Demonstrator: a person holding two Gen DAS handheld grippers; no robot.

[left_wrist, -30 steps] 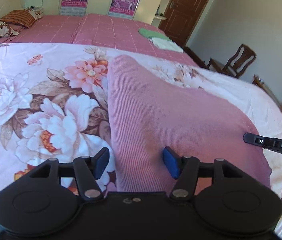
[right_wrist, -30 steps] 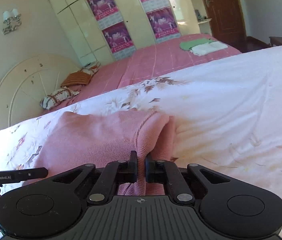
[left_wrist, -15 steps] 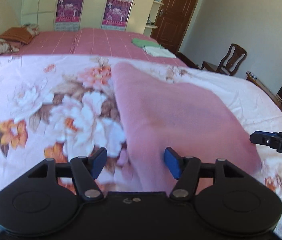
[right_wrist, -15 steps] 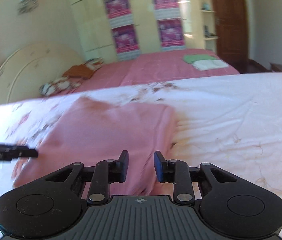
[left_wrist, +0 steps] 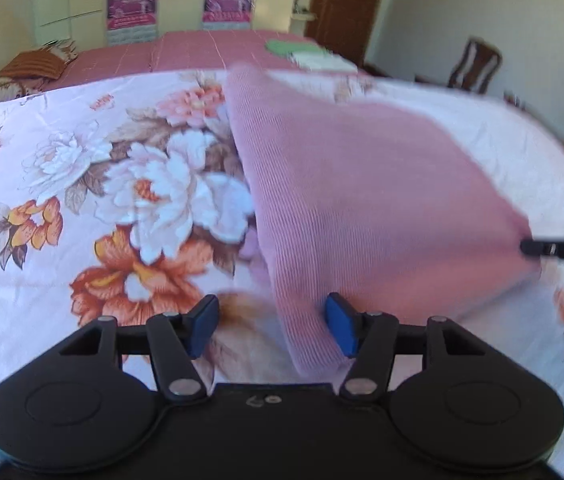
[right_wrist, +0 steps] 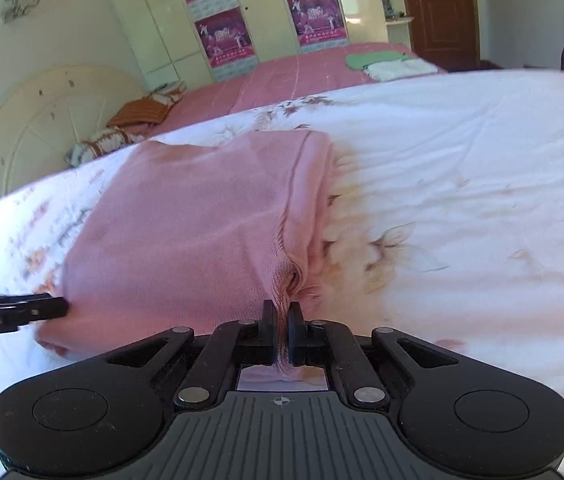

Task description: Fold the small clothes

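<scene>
Our right gripper hides the pink sweater hem clamped in its jaws; our left gripper jaws are closing, not yet pressing its edge.

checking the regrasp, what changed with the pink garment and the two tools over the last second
The right tool let go of the pink knit garment half a second ago and has shut on its edge again. The left tool, its jaws closing slightly, stayed unclamped around the other edge. The garment stayed folded on the floral bedsheet.
</scene>
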